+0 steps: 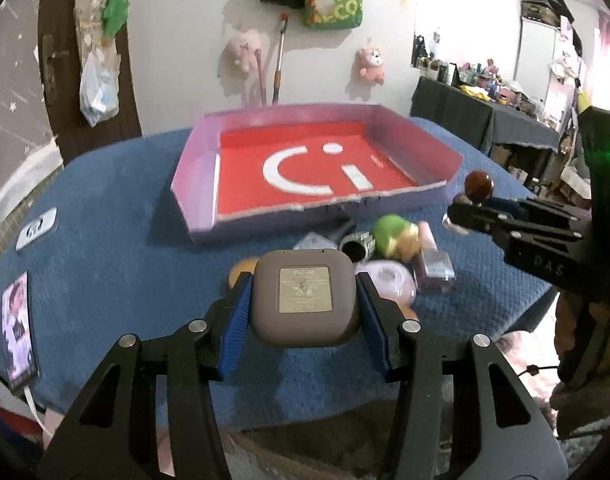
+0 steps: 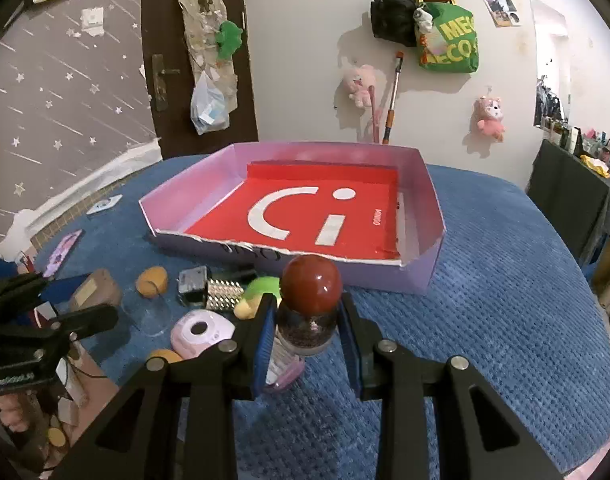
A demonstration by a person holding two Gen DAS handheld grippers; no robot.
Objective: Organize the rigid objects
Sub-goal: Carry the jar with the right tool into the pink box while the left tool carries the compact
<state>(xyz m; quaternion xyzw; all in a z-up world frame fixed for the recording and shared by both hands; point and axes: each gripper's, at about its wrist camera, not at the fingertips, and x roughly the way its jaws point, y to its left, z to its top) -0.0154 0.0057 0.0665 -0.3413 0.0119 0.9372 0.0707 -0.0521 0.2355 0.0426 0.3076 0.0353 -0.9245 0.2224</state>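
step: carry to tray (image 1: 193, 184) | left gripper (image 1: 303, 304) clamps your case (image 1: 305, 300), right gripper (image 2: 307, 328) clamps bottle (image 2: 309, 312) (red cap) | next: clear tray wall, then release

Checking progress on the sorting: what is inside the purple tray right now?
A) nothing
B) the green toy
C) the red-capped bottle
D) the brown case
A: the tray shows only its bare red floor, while the brown case and red-capped bottle sit in the grippers and the green toy lies on the blue cloth.

Grey-brown case (image 1: 305, 299): label up, held above blue cover
Red-capped bottle (image 2: 310, 306): upright, gripped
Tray (image 2: 421, 268): lilac, red floor
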